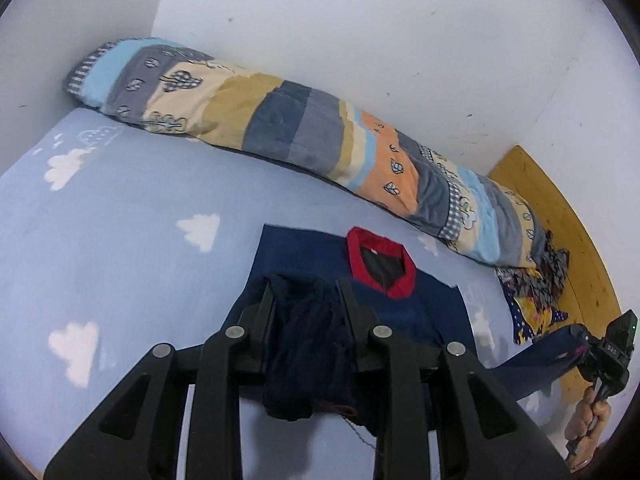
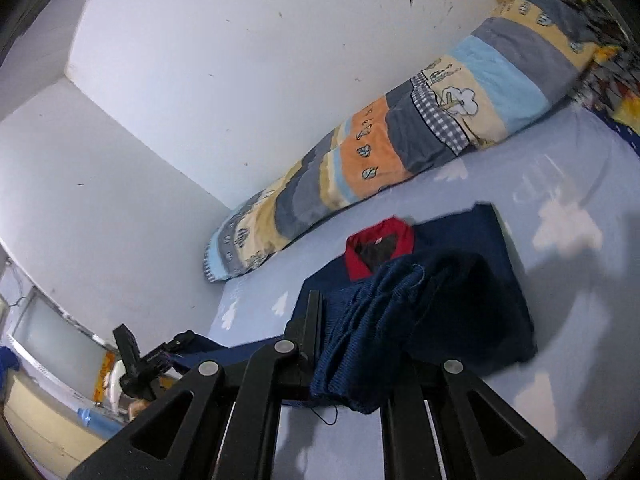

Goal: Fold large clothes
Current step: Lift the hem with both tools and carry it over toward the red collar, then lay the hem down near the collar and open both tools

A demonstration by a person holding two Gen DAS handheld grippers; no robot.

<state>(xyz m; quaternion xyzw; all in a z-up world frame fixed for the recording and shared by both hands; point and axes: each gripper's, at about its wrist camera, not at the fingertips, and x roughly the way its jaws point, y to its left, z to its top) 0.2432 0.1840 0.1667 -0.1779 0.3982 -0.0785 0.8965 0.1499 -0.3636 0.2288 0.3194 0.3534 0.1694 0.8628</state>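
Note:
A navy knit sweater (image 1: 436,292) with a red collar (image 1: 380,256) lies on the light blue cloud-print bed sheet (image 1: 120,220), collar toward the wall. My left gripper (image 1: 306,280) is shut on a bunched part of its lower edge, lifted off the bed. At the right edge of this view, my right gripper (image 1: 578,336), held by a hand (image 1: 588,412), pinches another part of that edge. In the right wrist view the sweater (image 2: 480,232) drapes over my right gripper (image 2: 352,304) and hides one finger. The left gripper (image 2: 180,340) shows low left, holding navy fabric.
A long rolled quilt (image 1: 280,120) in striped patches lies along the white wall behind the sweater. A patterned dark and yellow cloth (image 1: 532,292) sits by a wooden board (image 1: 560,216) at the bed's right end. A window (image 2: 52,340) shows far left.

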